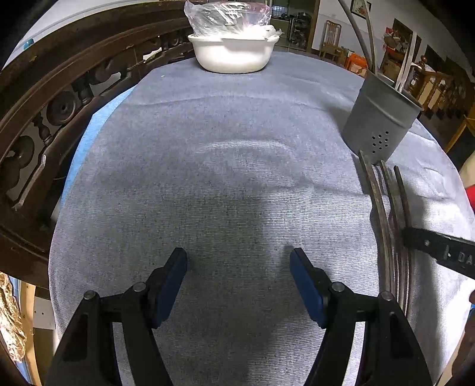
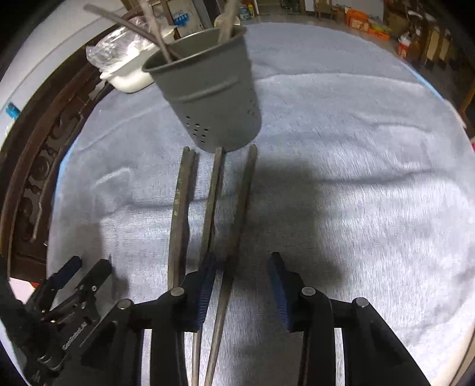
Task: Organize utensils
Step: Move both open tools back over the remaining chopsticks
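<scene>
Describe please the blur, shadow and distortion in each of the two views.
Left wrist view: sharp; fisheye bends the wooden railing; a soft shadow darkens the grey cloth. Right wrist view: motion blur smears the cloth on the right; a dark shadow lies right of the chopsticks.

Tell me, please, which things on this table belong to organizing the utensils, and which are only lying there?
Belong to the job:
- chopsticks lying on the cloth
- grey utensil holder, some sticks already inside
- right gripper, one chopstick between its jaws
- left gripper, open

Only lying there:
- white bowl
- plastic bag in it
</scene>
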Tool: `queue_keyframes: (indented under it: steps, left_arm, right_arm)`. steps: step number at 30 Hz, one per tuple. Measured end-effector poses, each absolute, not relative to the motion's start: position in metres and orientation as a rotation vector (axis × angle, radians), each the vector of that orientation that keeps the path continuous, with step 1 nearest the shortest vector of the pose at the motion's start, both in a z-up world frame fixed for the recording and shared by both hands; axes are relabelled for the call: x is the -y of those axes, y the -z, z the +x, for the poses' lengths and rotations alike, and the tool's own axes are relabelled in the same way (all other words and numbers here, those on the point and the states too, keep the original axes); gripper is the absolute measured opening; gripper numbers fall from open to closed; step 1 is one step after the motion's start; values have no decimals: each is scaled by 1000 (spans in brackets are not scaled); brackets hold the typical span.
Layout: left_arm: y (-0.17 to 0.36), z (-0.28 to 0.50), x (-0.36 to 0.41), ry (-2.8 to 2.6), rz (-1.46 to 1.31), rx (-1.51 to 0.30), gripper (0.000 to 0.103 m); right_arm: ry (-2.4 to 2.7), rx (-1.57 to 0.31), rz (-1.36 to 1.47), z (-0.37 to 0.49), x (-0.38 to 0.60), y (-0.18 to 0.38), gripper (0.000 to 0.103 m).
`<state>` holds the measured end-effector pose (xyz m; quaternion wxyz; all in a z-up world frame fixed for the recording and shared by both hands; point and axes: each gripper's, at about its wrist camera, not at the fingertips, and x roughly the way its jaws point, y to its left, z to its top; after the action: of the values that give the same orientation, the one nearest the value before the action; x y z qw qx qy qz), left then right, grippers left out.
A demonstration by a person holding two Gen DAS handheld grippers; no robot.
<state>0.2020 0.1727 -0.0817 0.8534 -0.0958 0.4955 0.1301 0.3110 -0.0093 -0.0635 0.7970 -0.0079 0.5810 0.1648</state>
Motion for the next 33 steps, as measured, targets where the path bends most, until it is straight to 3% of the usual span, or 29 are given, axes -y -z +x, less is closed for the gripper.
queue_keyframes:
  steps: [2,4,5,22,33]
  left_arm:
    - [81,202,-172,-268,-203,-1051,72]
    - [80,203,-172,-267,-212,-1056,72]
    - [79,204,-172,-265,-217,-1060,72]
    - [71,268,-117,-121,-251,-1231,72]
    - [71,270,-104,-124,-189,-1218,75]
  right_arm:
    - [-355,-1248,-49,312,7,64,37]
    - [-344,-1245,-88,313,5,64,15]
    - [-343,-1249,-93,314,9,65,14]
    - [-377,-1234,-1,315,61,61,14]
    - [-410,-1219,47,308,72,58,14]
